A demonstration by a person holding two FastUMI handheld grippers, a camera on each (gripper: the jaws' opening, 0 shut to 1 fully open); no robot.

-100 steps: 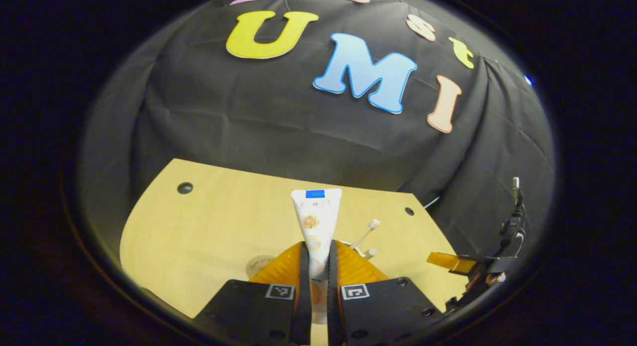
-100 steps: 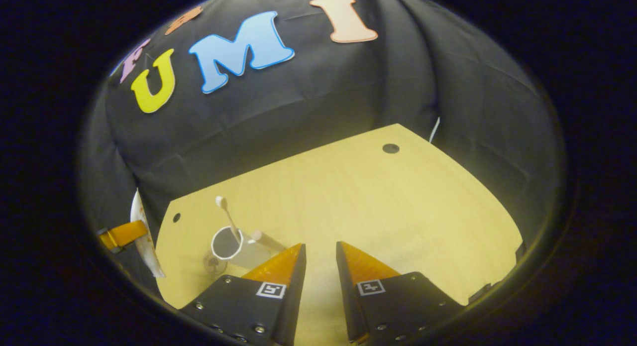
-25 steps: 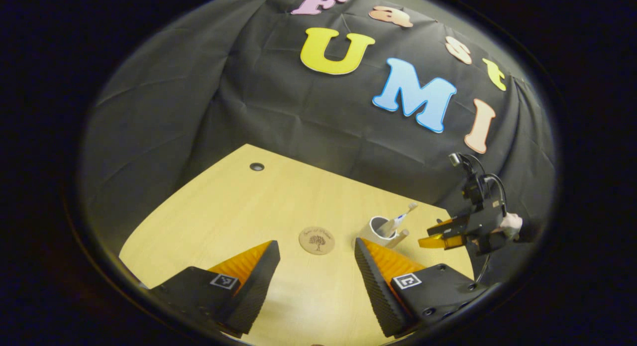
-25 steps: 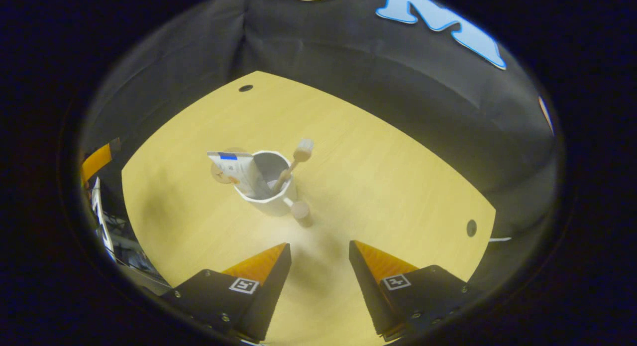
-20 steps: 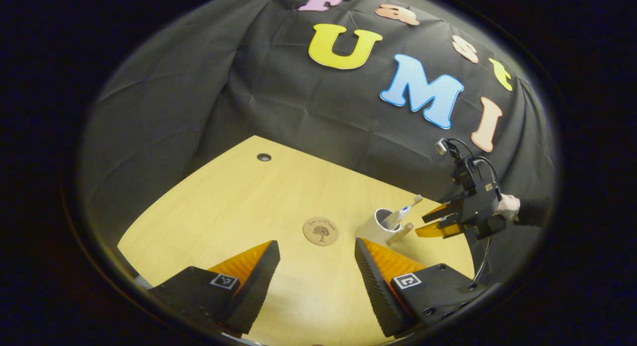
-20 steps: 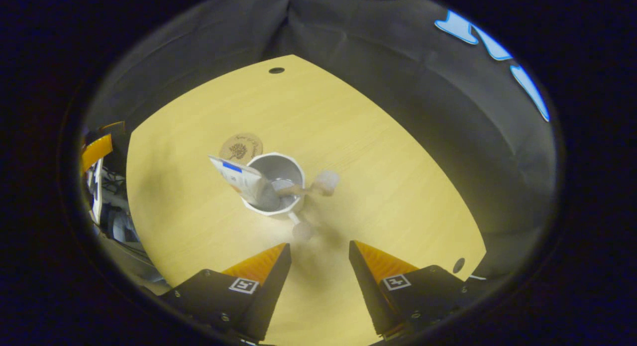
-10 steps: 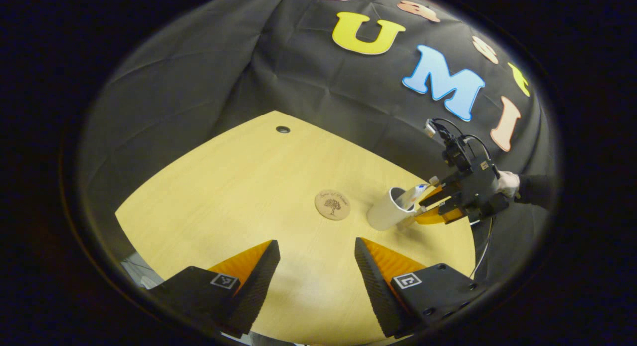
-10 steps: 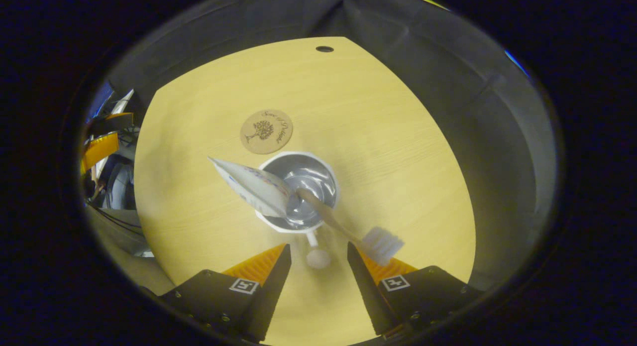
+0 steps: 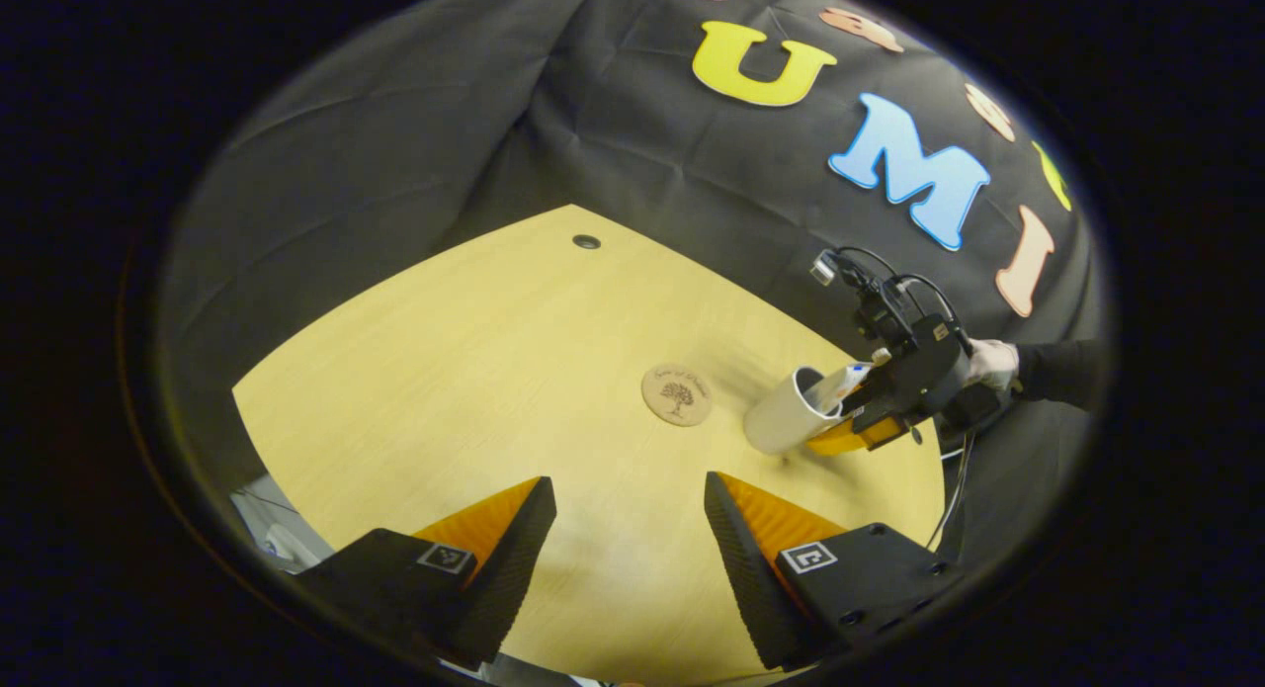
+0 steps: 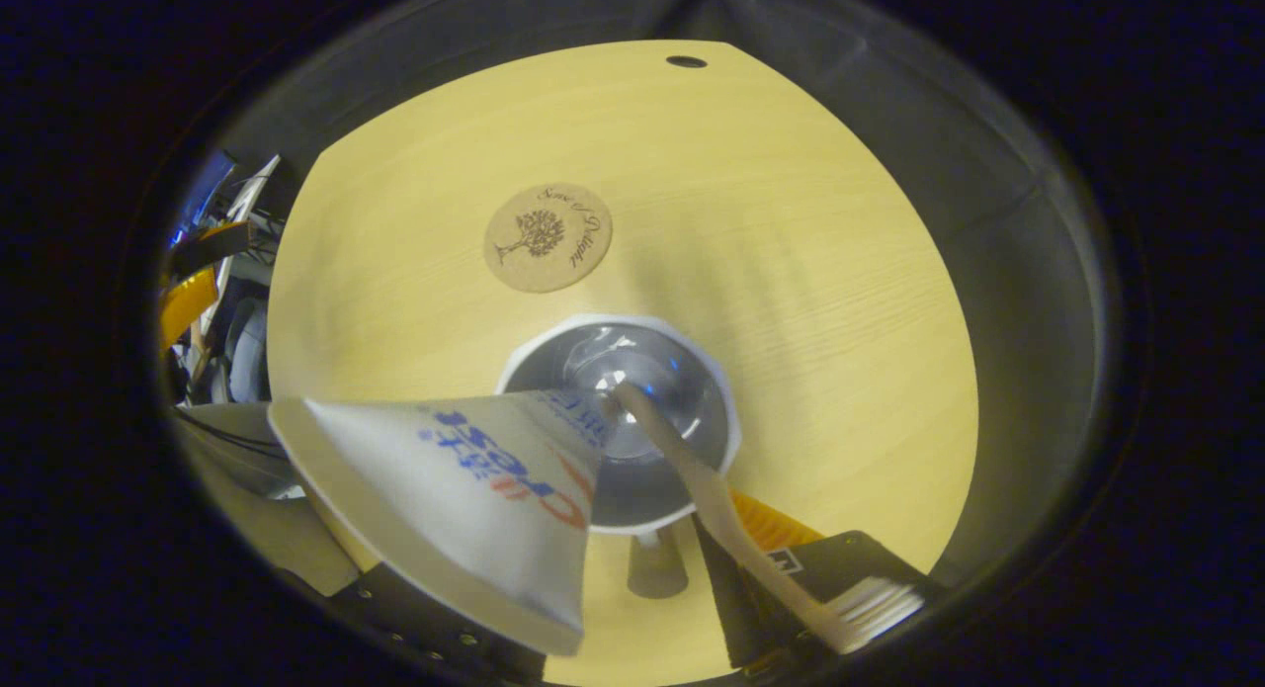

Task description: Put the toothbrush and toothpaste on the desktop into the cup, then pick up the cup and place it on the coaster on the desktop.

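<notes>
A pale wooden desktop (image 9: 474,371) with a small round hole (image 9: 586,241) near its far edge. A round cork coaster (image 9: 677,395) lies flat; a white cup (image 9: 786,422) is seen at the coaster's 3 o'clock.

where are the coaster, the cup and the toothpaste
coaster (image 10: 548,236): right gripper view, centre of the round disc
cup (image 10: 553,354): right gripper view, white rim at upper left
toothpaste (image 10: 464,484): right gripper view, flat crimped end of the tube

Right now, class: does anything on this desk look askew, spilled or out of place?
Nothing is spilled. The cup looks tilted at the right gripper, off the coaster. The toothpaste and toothbrush lean out over its rim. The left gripper hangs open, holding nothing.
</notes>
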